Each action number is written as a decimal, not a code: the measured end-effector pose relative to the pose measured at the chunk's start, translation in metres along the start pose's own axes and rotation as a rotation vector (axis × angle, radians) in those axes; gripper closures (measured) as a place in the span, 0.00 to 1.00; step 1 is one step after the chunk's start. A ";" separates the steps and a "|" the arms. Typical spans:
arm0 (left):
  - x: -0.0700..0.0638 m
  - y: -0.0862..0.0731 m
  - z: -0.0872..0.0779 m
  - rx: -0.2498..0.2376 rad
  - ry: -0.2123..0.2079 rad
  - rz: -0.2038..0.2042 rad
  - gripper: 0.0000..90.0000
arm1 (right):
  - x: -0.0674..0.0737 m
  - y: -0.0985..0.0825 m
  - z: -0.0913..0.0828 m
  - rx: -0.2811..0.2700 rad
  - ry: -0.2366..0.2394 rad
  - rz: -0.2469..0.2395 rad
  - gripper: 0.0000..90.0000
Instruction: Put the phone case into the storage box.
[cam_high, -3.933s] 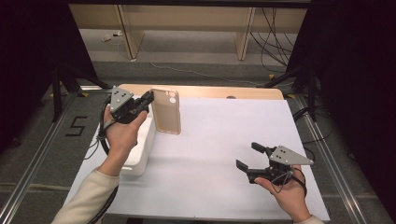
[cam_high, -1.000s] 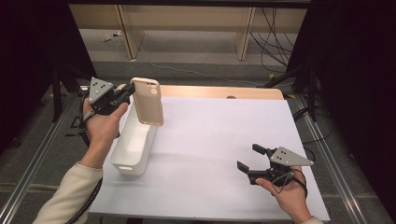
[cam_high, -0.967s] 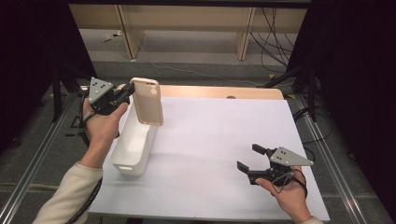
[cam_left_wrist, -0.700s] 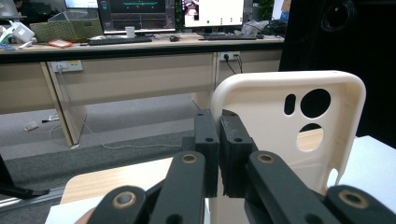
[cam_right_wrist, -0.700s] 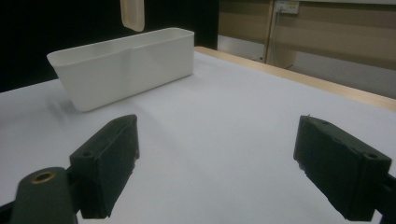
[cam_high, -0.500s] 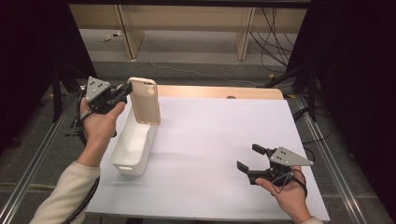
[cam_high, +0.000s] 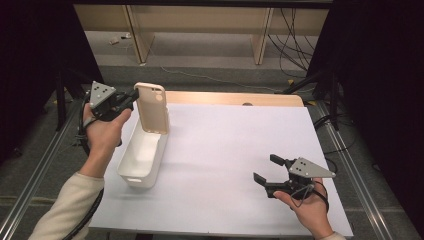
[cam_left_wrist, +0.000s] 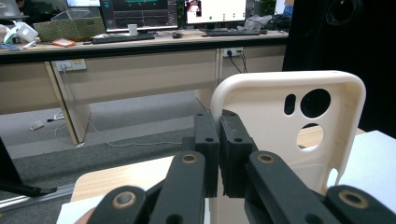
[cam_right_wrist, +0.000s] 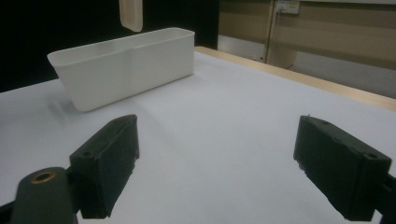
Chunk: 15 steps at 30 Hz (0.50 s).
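I am pinching the cream phone case (cam_high: 152, 107) by its left edge with my left gripper (cam_high: 134, 95), the two black jaws pressed together on the thin rim, as the left gripper view shows it (cam_left_wrist: 289, 135) right against the pads. The case is hanging upright in the air, its camera cut-outs at the top, over the far end of the white bin (cam_high: 142, 155) and not touching it, as far as I can tell. In the right gripper view its lower tip (cam_right_wrist: 130, 14) is hanging above the bin's rim (cam_right_wrist: 126, 65).

The bin is standing on the white table sheet (cam_high: 225, 150) at the left side, its long axis running away from me, open side up.

My right gripper (cam_high: 265, 170) is resting low at the near right of the sheet, well apart from the bin and the case. Its jaws are standing spread wide with nothing between them, and they are pointing across the bare sheet toward the bin. My right hand (cam_high: 307, 210) is wrapping its handle from below
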<state>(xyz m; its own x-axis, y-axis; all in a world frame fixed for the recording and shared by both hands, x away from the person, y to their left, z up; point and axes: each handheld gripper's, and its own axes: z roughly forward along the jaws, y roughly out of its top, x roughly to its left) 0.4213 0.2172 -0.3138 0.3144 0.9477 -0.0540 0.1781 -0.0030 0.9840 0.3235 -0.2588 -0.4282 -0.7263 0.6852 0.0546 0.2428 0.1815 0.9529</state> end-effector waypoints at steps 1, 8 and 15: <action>0.001 0.000 0.000 0.001 0.002 0.002 0.97 | 0.000 0.000 0.000 0.000 0.000 0.001 0.17; 0.003 0.000 0.001 0.006 0.008 0.006 0.97 | 0.000 0.000 0.000 0.002 -0.001 0.003 0.17; 0.007 0.000 0.001 0.009 0.010 0.010 0.97 | 0.000 0.000 0.000 0.002 0.003 0.002 0.17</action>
<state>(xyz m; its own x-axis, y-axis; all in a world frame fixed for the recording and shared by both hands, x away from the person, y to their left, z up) 0.4250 0.2237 -0.3141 0.3069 0.9508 -0.0427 0.1833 -0.0150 0.9829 0.3237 -0.2586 -0.4287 -0.7276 0.6836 0.0576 0.2458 0.1813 0.9522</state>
